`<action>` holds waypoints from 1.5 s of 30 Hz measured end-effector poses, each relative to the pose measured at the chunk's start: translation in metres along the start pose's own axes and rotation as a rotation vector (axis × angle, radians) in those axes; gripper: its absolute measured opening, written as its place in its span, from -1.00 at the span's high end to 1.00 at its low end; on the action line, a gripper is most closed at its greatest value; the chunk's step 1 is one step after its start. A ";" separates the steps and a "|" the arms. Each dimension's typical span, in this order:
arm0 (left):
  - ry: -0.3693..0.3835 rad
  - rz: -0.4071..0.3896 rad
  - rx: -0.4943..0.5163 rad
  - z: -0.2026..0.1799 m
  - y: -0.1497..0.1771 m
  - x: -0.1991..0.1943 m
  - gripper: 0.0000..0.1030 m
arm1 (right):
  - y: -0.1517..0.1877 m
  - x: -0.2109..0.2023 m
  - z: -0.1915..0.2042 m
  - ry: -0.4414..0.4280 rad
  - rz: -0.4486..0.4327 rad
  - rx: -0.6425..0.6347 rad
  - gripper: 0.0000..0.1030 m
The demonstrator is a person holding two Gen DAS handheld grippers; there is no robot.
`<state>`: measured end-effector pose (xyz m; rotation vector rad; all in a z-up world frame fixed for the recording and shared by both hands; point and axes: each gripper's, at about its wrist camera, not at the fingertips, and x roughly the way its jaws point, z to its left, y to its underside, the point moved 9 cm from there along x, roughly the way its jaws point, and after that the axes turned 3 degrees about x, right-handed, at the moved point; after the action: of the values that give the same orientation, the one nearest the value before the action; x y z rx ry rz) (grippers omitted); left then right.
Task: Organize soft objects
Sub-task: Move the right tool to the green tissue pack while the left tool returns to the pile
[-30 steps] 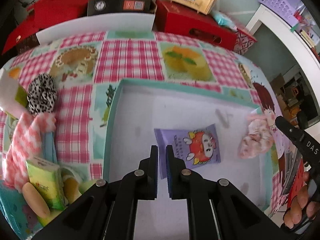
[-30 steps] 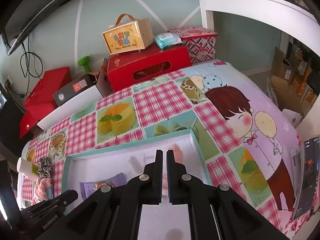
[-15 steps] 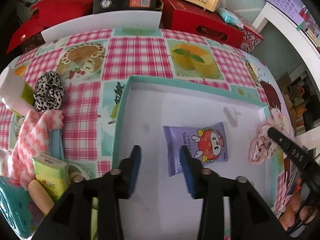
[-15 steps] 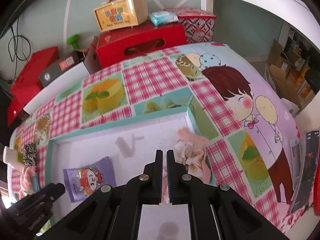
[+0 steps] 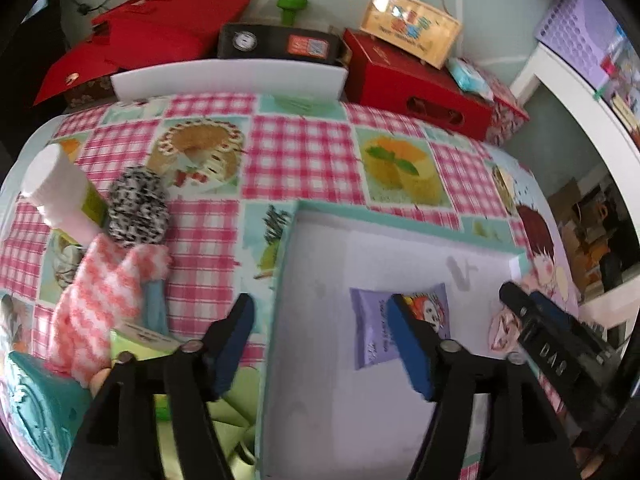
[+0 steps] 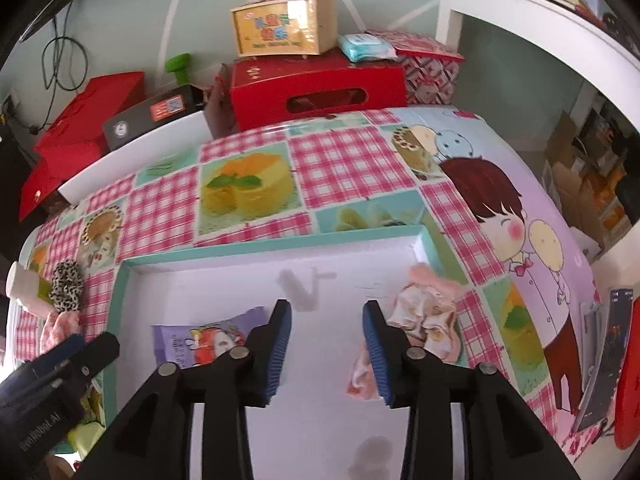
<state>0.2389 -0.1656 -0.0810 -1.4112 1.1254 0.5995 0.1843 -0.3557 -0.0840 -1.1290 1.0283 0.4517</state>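
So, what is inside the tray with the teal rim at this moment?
Inside the tray lie a purple snack packet and a pink floral scrunchie near its right wall. The right gripper covers part of the floor and both items' edges.

A: Where does the left wrist view look from?
B: Close above the tray's (image 5: 280, 280) left edge, facing the far wall.
A: And the right?
B: Close over the tray's (image 6: 256, 254) middle, facing likewise. Both share the purple packet (image 5: 372, 320) (image 6: 176, 340).
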 end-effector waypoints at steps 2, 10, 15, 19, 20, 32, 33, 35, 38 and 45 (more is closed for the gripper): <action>-0.025 -0.030 -0.025 0.012 -0.006 -0.006 -0.44 | 0.000 -0.001 0.007 -0.004 -0.004 -0.016 -0.09; -0.076 -0.091 -0.134 0.063 -0.019 -0.027 -0.44 | 0.010 -0.004 0.049 -0.047 -0.007 -0.110 -0.24; -0.129 -0.118 -0.200 0.102 -0.020 -0.042 -0.47 | 0.018 -0.004 0.073 -0.072 -0.008 -0.168 -0.34; -0.159 -0.123 -0.283 0.137 -0.016 -0.049 -0.53 | 0.022 -0.007 0.092 -0.112 -0.020 -0.192 -0.61; -0.165 -0.123 -0.295 0.143 -0.014 -0.051 -0.70 | 0.023 -0.007 0.095 -0.121 -0.021 -0.198 -0.63; -0.272 -0.206 -0.425 0.222 -0.003 -0.084 -0.85 | 0.035 -0.014 0.135 -0.215 -0.038 -0.247 -1.00; -0.281 -0.213 -0.438 0.229 -0.001 -0.087 -0.85 | 0.036 -0.014 0.137 -0.221 -0.038 -0.246 -1.00; -0.306 -0.237 -0.478 0.245 0.003 -0.095 -0.85 | 0.036 -0.013 0.139 -0.236 -0.032 -0.242 -1.00; -0.307 -0.265 -0.522 0.258 0.006 -0.101 -0.85 | 0.037 -0.012 0.142 -0.263 -0.019 -0.219 -1.00; -0.329 -0.295 -0.537 0.271 0.007 -0.107 -0.85 | 0.035 -0.012 0.157 -0.297 -0.030 -0.233 -1.00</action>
<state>0.2569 0.1228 -0.0442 -1.8092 0.4932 0.9212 0.2210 -0.1986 -0.0827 -1.2383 0.7107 0.7063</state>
